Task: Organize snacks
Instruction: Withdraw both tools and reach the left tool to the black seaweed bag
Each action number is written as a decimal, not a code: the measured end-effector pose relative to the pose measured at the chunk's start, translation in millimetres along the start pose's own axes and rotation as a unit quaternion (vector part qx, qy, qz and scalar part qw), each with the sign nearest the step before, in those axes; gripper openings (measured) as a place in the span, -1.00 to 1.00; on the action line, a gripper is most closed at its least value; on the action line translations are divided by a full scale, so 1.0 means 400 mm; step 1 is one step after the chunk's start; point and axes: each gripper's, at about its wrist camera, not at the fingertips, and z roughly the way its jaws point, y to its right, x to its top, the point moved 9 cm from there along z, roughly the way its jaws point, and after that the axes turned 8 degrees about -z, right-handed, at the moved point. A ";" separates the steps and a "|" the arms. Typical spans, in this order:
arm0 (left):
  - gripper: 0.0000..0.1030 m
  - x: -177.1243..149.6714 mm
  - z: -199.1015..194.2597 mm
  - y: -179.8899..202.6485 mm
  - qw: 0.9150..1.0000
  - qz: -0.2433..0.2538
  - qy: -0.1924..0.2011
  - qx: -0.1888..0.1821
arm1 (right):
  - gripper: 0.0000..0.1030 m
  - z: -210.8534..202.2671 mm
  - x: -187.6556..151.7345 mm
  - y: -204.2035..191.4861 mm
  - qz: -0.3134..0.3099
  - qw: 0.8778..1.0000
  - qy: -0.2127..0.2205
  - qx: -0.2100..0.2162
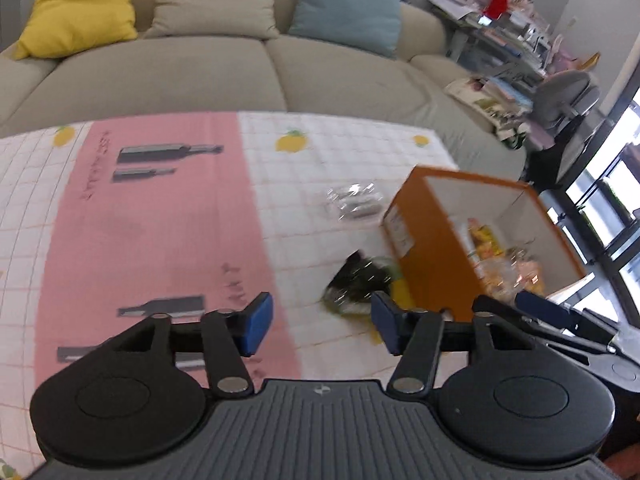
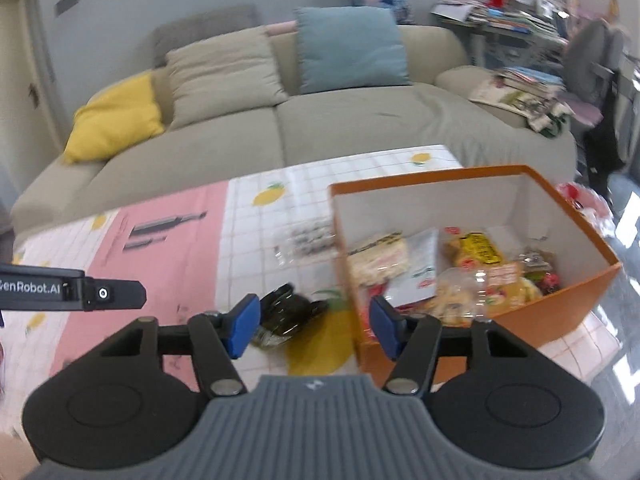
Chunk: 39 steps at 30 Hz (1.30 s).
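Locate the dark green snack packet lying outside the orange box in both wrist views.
Left wrist: dark green snack packet sits right of centre, just above the open jaws, left of the orange box.
Right wrist: lower centre, between the open jaws.
Shared landmark: the orange box.

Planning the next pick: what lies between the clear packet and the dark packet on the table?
Only bare tablecloth separates the clear packet from the dark packet, in both views.

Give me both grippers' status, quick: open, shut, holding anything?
Left gripper: open, holding nothing, above the tablecloth near the dark snack packet.
Right gripper: open, holding nothing, at the near corner of the orange box.
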 end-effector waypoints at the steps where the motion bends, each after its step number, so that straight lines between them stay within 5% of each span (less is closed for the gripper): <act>1: 0.37 -0.008 0.003 -0.014 1.000 -0.002 -0.003 0.000 | 0.09 0.010 -0.006 -0.015 -0.011 1.000 -0.004 0.001; 10: 0.37 -0.044 0.081 -0.067 0.999 0.005 -0.041 0.000 | -0.02 0.117 -0.062 -0.104 -0.092 0.995 -0.038 0.001; 17: 0.37 -0.026 0.150 -0.090 0.998 -0.005 -0.061 0.008 | -0.48 0.239 -0.063 -0.135 -0.161 0.984 -0.075 -0.005; 24: 0.37 -0.010 0.216 -0.121 0.997 -0.008 -0.081 0.017 | -0.42 0.364 -0.041 -0.127 -0.161 0.983 -0.092 -0.013; 34: 0.37 -0.001 0.275 -0.156 0.994 -0.011 -0.102 0.025 | 0.08 0.471 -0.050 -0.120 -0.161 0.978 -0.129 -0.016; 39: 0.37 -0.003 0.274 -0.180 0.994 -0.018 -0.102 0.028 | -0.01 0.476 -0.044 -0.140 -0.153 0.981 -0.118 0.003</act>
